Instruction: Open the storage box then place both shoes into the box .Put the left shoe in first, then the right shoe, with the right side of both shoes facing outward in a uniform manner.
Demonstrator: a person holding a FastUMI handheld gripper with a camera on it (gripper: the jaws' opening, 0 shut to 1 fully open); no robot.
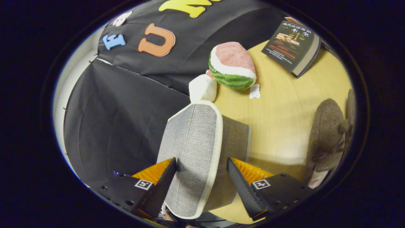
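Observation:
The grey fabric storage box [234, 139] stands on the wooden table [281, 114] just ahead of my fingers. Its lid [193, 139], light grey with white trim, is tilted up and lies between them. My gripper [201, 161] is open and straddles the lid: one finger [164, 183] touches one edge, while the other finger [242, 186] sits slightly off the trim on the box side. A brown lace-up shoe [329, 136] lies on the table well beyond the box-side finger, and part of a second shoe [350, 104] shows behind it.
A watermelon plush [232, 65] and a white block [203, 88] sit past the far end of the box, with a small white tag [254, 91] beside them. A dark book [292, 44] lies further off. Black cloth hangs on the lid side.

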